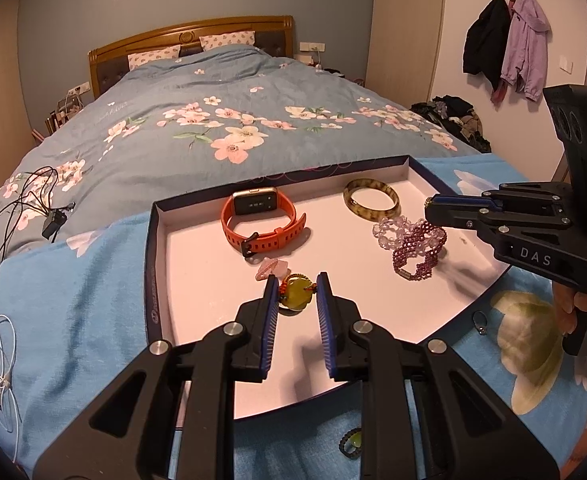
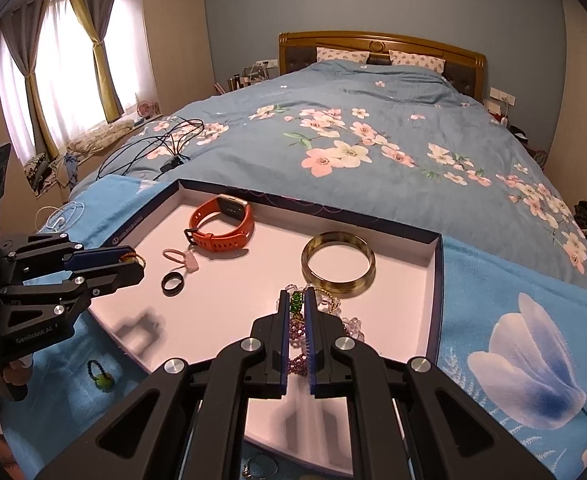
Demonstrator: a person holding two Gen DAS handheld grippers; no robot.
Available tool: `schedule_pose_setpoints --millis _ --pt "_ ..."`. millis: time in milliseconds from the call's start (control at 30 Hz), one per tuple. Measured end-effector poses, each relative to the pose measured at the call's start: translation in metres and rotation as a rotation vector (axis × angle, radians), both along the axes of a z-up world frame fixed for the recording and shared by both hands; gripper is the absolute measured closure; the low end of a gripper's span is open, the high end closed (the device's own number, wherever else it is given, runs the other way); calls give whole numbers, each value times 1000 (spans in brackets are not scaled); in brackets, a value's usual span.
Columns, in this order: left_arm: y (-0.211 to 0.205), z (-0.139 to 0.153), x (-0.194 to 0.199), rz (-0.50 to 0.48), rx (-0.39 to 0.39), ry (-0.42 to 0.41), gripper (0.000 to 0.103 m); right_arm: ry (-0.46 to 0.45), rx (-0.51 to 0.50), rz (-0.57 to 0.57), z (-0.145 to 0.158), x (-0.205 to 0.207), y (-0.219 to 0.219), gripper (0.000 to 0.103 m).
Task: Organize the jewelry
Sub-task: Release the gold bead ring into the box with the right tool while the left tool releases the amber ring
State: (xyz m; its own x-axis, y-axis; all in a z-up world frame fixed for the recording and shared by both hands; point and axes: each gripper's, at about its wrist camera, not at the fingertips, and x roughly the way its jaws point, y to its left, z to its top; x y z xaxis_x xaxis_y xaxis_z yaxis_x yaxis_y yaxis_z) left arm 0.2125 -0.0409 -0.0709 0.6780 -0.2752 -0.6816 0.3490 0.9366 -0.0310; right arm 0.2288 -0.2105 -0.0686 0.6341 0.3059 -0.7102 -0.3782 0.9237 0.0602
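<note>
Jewelry pieces: left jaws grip a yellow-green stone pendant (image 1: 294,289) (orange-corded), right jaws pinch a green-beaded piece (image 2: 294,301)

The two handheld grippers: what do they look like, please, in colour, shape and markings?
Both are black, angular plastic with cut-out linkage arms and silver round pivot bolts. Each finger carries a blue ribbed pad. The right gripper bears white letters "DAS" and a small green light on its upright body. The left gripper bears white "GenRobot.AI". No cables or sleeves are visible.
</note>
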Motion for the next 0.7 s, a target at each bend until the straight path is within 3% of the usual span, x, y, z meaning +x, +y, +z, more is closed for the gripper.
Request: schedule_pose_setpoints --millis 700 --pt "-4 -22 26 1 0 87 83 68 -43 -17 -18 27 7 95"
